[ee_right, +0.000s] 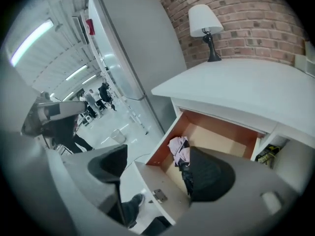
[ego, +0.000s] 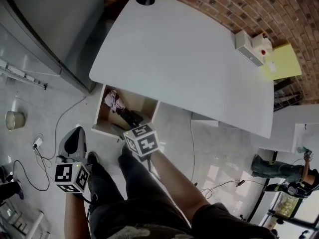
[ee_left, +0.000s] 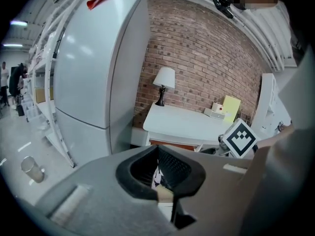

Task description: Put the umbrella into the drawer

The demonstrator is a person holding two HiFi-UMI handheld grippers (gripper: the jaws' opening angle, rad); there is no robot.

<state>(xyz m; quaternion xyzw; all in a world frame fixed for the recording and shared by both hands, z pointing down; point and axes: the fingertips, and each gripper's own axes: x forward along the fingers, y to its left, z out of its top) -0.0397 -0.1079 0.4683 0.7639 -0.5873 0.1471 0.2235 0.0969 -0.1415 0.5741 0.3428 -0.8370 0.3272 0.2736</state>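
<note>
An open wooden drawer (ego: 99,114) hangs out under the left end of the white table (ego: 184,59). The folded umbrella (ego: 121,109), pink and black, lies inside it and shows again as the umbrella (ee_right: 181,154) in the right gripper view. My right gripper (ee_right: 158,170) hovers open just above the drawer's white front panel (ee_right: 158,193), nothing between its pads; its marker cube (ego: 142,141) sits over the drawer's front edge. My left gripper (ego: 74,137) hangs low over the floor, left of the drawer, and the left gripper (ee_left: 160,175) looks shut and empty.
A tall grey cabinet (ego: 50,24) stands left of the table. A lamp (ee_right: 204,22) is at the table's far end; a white box (ego: 250,46) and yellow pad (ego: 282,61) lie at its right. A cup (ego: 14,119) and cables (ego: 45,151) are on the floor.
</note>
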